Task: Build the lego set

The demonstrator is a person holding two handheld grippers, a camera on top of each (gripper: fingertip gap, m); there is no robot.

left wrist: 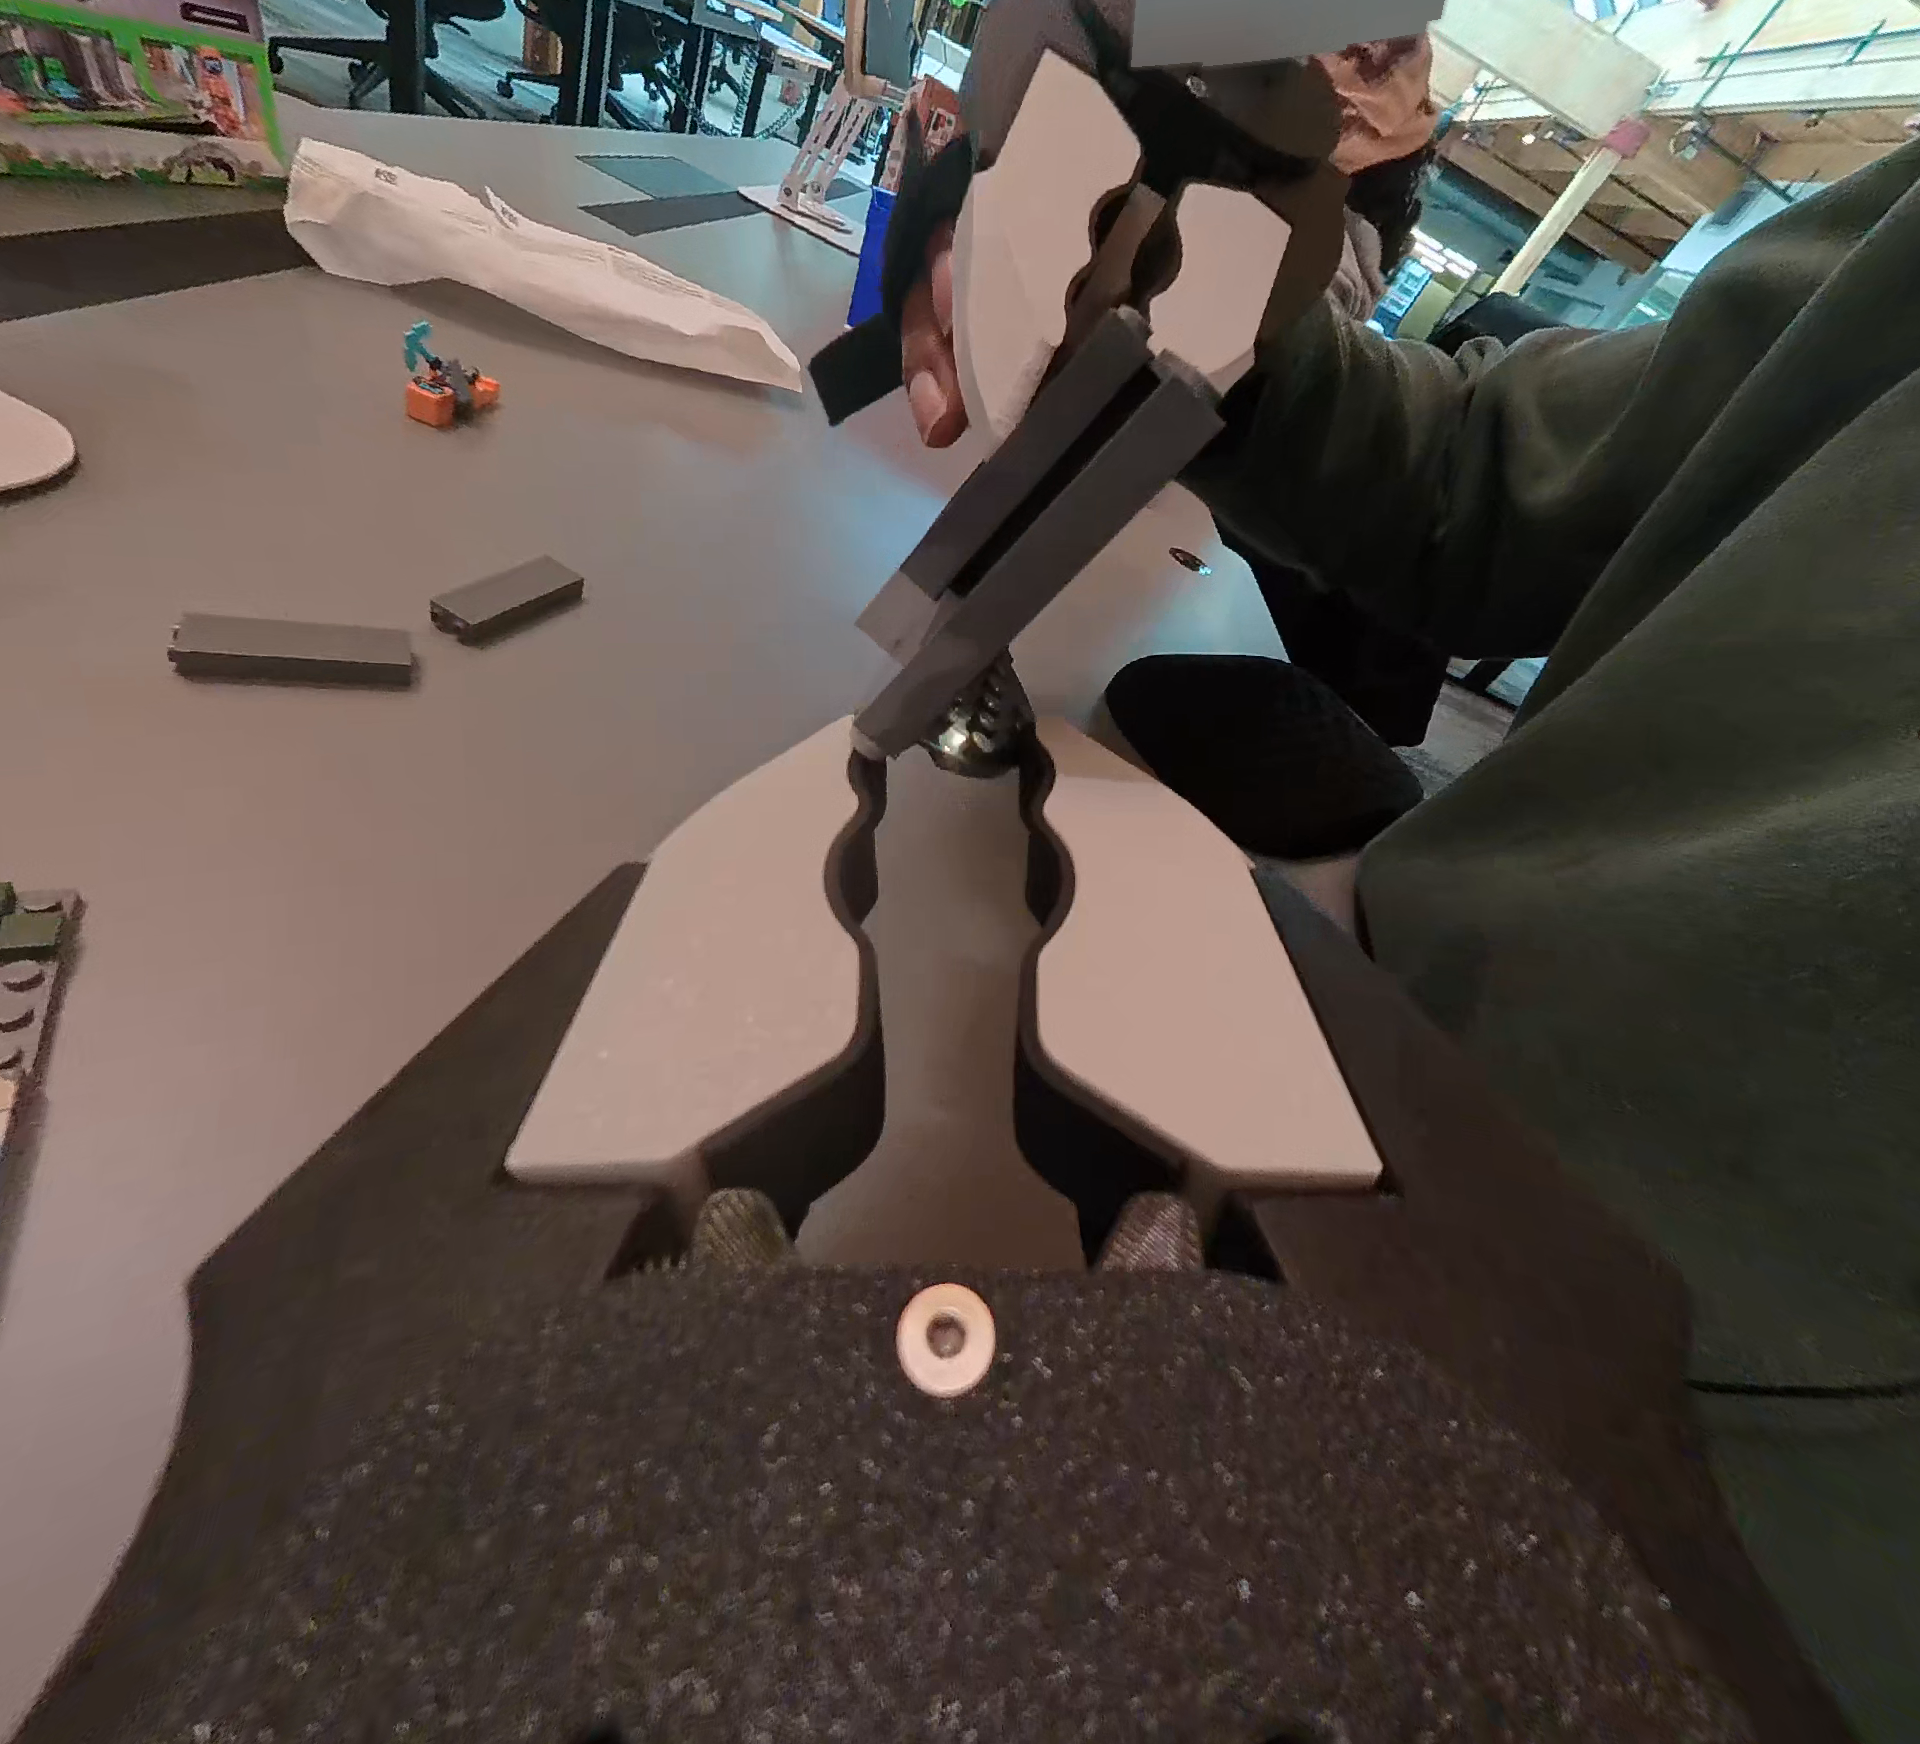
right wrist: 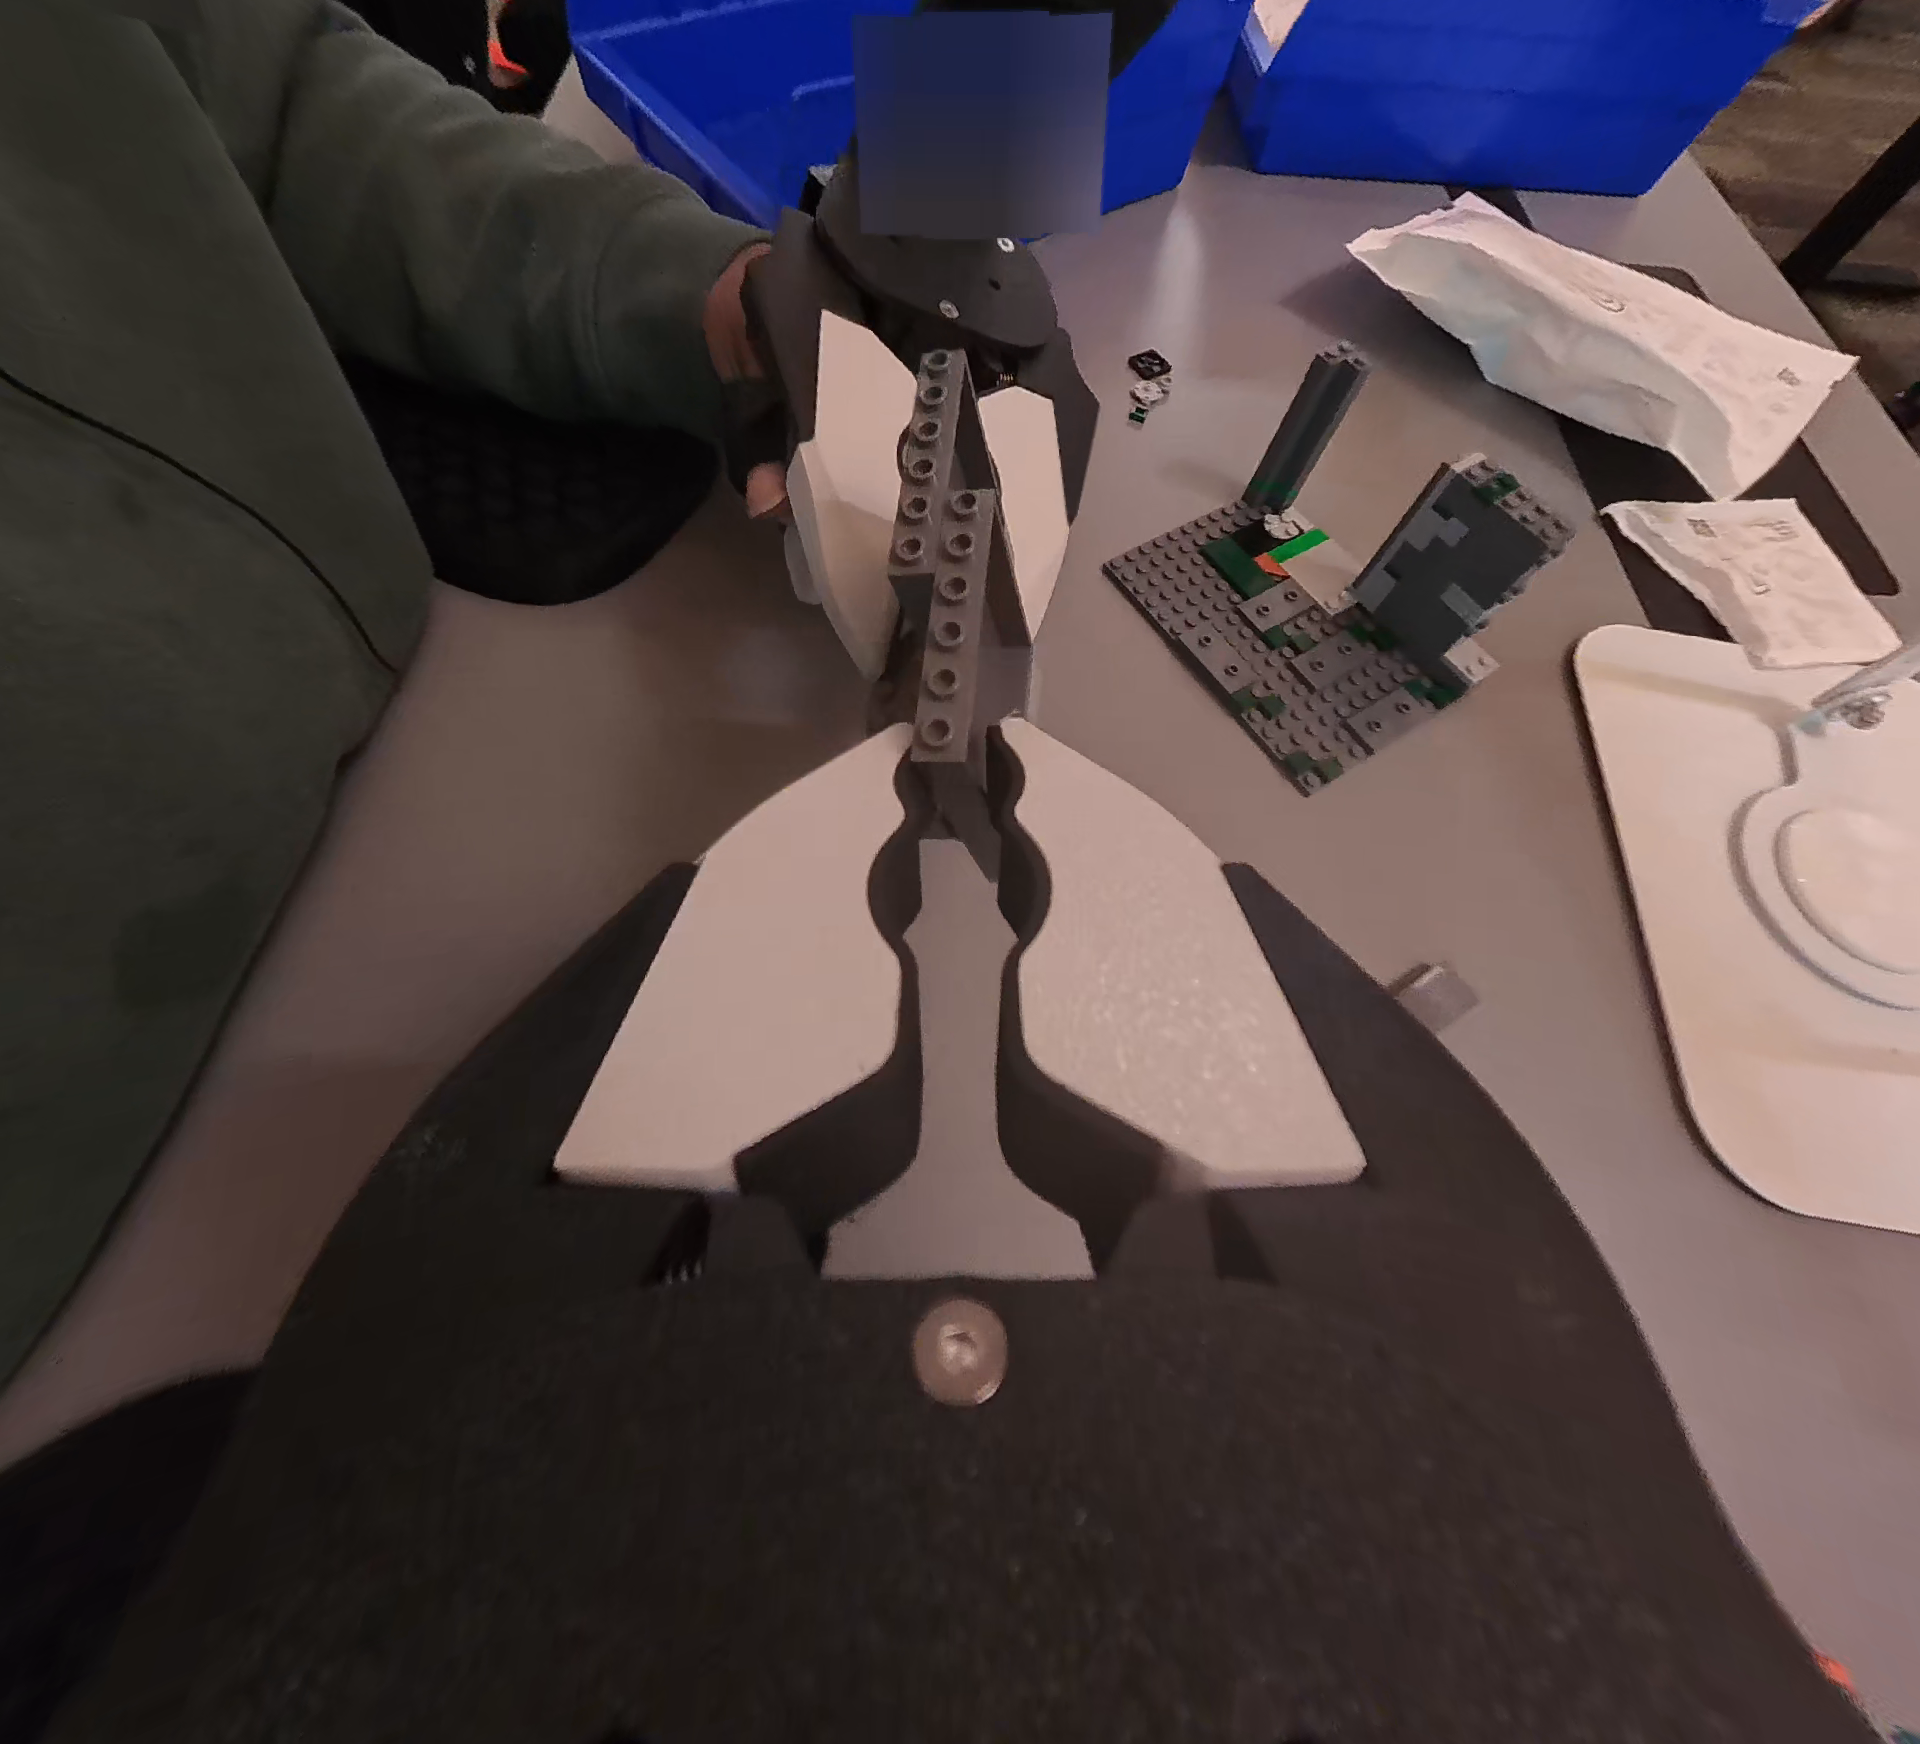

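A stack of long grey bricks (left wrist: 1049, 499) hangs in the air between both grippers. My left gripper (left wrist: 951, 744) is shut on its lower end, where studs show between the tips. My right gripper (left wrist: 1127, 292) grips its upper end from above. In the right wrist view my right gripper (right wrist: 951, 759) is shut on a dark end of the stack (right wrist: 940, 593), whose studded face is turned to the camera. The left gripper (right wrist: 935, 645) holds it from the far side. The partly built model on a grey baseplate (right wrist: 1340, 624) stands on the table to the right.
Two loose dark grey bricks (left wrist: 291, 650) (left wrist: 507, 598), a small orange build (left wrist: 452, 390), a white paper bag (left wrist: 520, 260) and the set's box (left wrist: 125, 1) lie to the left. Blue bins (right wrist: 769, 32) stand behind, and a white tray (right wrist: 1766, 915) and paper bags (right wrist: 1600, 344) lie to the right. A green sleeve (right wrist: 312, 240) is close by. There is about 5 cm between the tips of the two grippers.
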